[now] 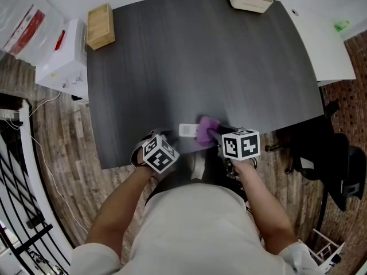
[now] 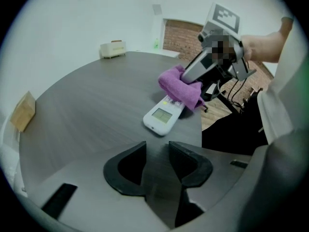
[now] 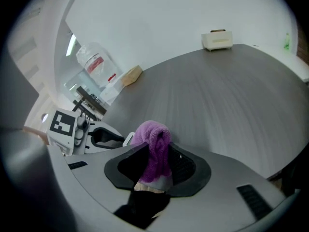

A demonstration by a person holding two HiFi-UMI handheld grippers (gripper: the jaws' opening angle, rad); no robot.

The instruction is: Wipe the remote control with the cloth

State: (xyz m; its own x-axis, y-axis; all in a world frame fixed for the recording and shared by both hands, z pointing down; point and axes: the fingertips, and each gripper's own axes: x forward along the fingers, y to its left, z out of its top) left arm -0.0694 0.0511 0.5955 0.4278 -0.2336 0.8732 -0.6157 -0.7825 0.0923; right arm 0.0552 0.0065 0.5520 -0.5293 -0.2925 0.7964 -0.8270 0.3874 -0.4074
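The remote control (image 1: 187,130) lies at the table's (image 1: 200,62) near edge, just beyond the left gripper (image 2: 157,151), whose jaws stand slightly apart and empty. The right gripper (image 3: 155,159) pinches the purple cloth (image 3: 153,134) over the remote's right end.

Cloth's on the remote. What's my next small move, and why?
Probably slide the right gripper, shut on the purple cloth, along the remote toward its display end. The cloth covers only the far end; the display end is bare. Go gently: the left gripper is open, short of the remote, not steadying it.
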